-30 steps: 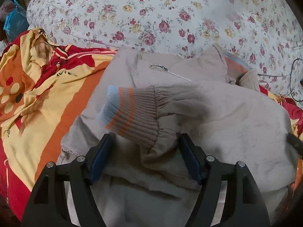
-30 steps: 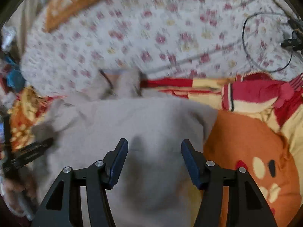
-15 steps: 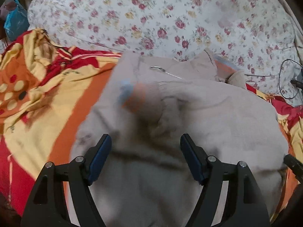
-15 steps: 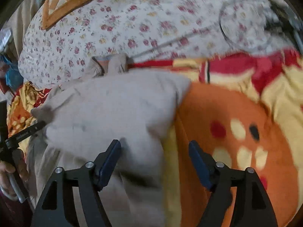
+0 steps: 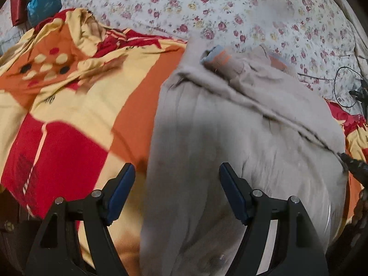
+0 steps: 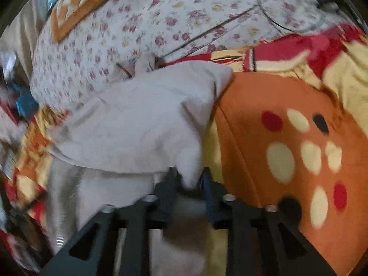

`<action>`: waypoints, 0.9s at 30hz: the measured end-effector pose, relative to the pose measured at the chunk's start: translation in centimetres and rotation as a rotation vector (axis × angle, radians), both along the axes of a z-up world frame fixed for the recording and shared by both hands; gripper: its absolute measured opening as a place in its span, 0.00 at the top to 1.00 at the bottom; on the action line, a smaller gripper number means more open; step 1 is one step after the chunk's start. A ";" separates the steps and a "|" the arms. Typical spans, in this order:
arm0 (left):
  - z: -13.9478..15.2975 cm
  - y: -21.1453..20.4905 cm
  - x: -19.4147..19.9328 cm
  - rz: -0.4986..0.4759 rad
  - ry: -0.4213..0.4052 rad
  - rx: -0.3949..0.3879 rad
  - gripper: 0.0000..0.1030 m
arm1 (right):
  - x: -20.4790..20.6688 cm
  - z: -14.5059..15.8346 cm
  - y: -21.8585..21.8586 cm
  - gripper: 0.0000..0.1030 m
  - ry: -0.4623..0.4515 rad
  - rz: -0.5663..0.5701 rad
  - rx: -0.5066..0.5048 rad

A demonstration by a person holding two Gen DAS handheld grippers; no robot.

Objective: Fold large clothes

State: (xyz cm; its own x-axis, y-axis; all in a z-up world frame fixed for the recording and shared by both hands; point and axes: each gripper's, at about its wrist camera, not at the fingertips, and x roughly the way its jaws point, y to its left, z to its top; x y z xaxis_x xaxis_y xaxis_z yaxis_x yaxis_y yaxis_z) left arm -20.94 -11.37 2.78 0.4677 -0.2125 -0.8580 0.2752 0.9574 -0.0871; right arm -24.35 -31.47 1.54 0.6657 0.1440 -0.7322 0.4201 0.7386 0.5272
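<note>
A beige zip-up sweater (image 5: 241, 138) lies partly folded on an orange, red and yellow blanket (image 5: 76, 105). Its ribbed cuff with blue and orange stripes (image 5: 220, 62) rests near the collar at the far end. My left gripper (image 5: 177, 193) is open and empty, hovering over the sweater's near left edge. In the right wrist view the sweater (image 6: 142, 124) is bunched, and my right gripper (image 6: 189, 179) is shut on a fold of its right edge. The tip of the right gripper (image 5: 354, 163) shows at the right edge of the left wrist view.
A floral quilt (image 5: 230, 7) covers the bed beyond the blanket. A black cable (image 5: 345, 87) lies at the far right. A blue bag (image 5: 43, 0) sits at the far left. An orange checked cushion (image 6: 82, 4) lies on the quilt.
My right gripper has closed on the sweater's right edge; it was open before. My left gripper has pulled back from the sleeve cuff, which now lies farther away near the collar.
</note>
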 end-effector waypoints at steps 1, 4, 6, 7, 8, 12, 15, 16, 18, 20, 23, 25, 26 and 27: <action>0.0 0.4 -0.4 0.001 -0.003 0.002 0.27 | -0.7 0.1 0.1 0.40 -0.012 0.004 0.024; -0.2 1.2 -1.2 0.001 -0.011 0.002 0.27 | -2.9 0.3 1.5 0.33 -0.015 0.050 0.044; -0.8 1.5 -1.4 0.007 0.008 0.001 0.27 | -3.5 -0.4 3.0 0.33 0.008 0.084 0.000; -1.0 1.6 -1.5 0.011 0.019 0.001 0.27 | -3.4 -0.6 3.5 0.40 0.015 0.092 -0.017; -1.2 1.7 -1.5 0.016 0.029 0.001 0.27 | -3.4 -1.1 4.2 0.64 0.022 0.101 -0.044; -0.6 2.1 -2.8 0.005 0.019 -0.010 0.27 | -4.4 0.0 4.8 0.99 0.010 0.097 -0.155; -0.4 2.7 -3.6 0.010 -0.001 0.005 0.27 | -5.3 0.2 3.5 1.00 0.059 0.016 -0.237; -0.5 2.8 -3.7 0.010 0.004 0.010 0.27 | -5.3 -0.1 3.2 1.00 0.065 0.011 -0.216; -0.8 3.1 -4.0 0.010 0.017 0.022 0.27 | -5.3 -0.6 3.6 1.00 0.075 0.031 -0.205; -0.9 3.3 -4.5 0.009 0.015 0.027 0.27 | -5.8 0.1 4.2 0.99 0.056 0.039 -0.211; -0.9 3.5 -5.1 0.006 0.015 0.031 0.27 | -7.3 1.3 3.9 0.79 0.016 0.025 -0.144; -0.8 3.7 -5.4 0.005 0.010 0.031 0.27 | -8.1 1.7 4.2 0.48 -0.009 0.048 -0.085; -0.8 3.7 -5.6 0.004 0.009 0.032 0.27 | -8.2 1.8 4.6 0.40 -0.010 0.059 -0.072; -0.8 3.7 -5.7 0.003 0.008 0.031 0.27 | -8.2 1.6 5.2 0.40 0.001 0.075 -0.071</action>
State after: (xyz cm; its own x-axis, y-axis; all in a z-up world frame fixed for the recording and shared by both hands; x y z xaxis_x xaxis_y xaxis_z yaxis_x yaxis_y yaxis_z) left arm -26.67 -7.71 1.99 0.4610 -0.1842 -0.8681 0.2720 0.9605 -0.0594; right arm -32.57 -26.29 3.10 0.6544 0.1415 -0.7428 0.3626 0.8033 0.4725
